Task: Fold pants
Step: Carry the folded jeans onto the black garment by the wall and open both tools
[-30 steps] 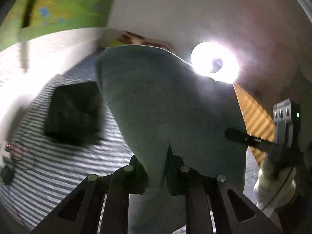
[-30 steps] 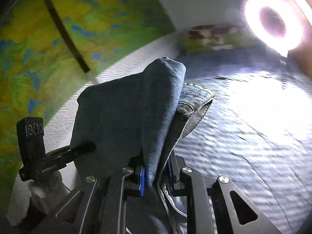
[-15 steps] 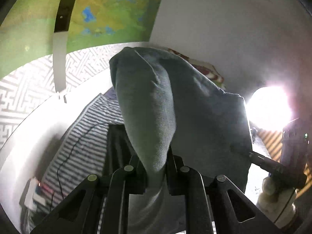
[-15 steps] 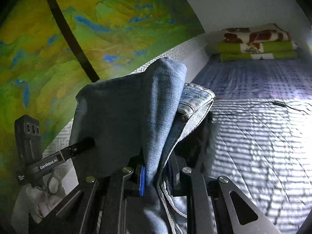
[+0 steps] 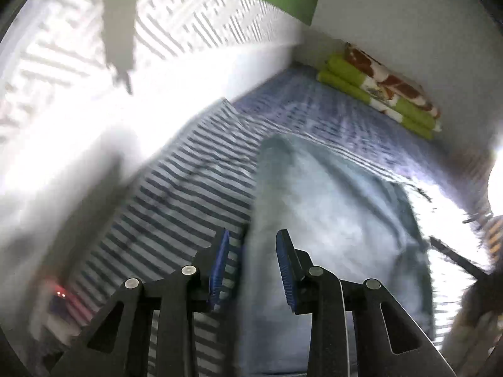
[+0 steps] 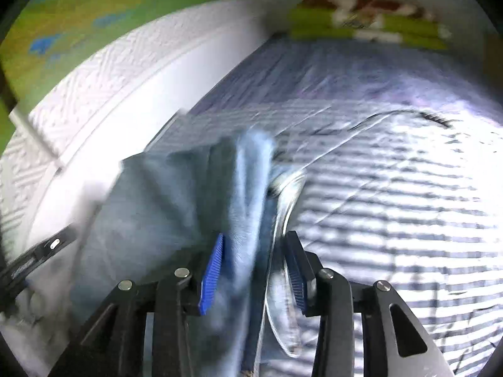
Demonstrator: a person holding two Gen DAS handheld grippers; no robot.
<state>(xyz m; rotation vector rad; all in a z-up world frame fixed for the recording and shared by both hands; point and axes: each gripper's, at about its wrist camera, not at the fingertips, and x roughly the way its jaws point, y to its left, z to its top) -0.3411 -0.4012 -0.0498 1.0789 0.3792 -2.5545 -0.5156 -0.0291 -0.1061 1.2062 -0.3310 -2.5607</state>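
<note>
Your left gripper (image 5: 253, 267) and right gripper (image 6: 253, 271) are both opening, their ridged blue pads parted and no longer pressing the denim between them. The soft, bunched jeans (image 5: 339, 220) lie on the striped bedsheet (image 5: 188, 194), running toward twelve o'clock. At one o'clock, a folded green blanket (image 5: 377, 94) sits against the white wall (image 5: 408, 25).

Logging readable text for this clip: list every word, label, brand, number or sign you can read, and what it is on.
None can be read.
Left gripper's finger: a small white mark, too blurred to read.
Jeans: no label shows.
Folded blanket: a pattern only, no lettering.
</note>
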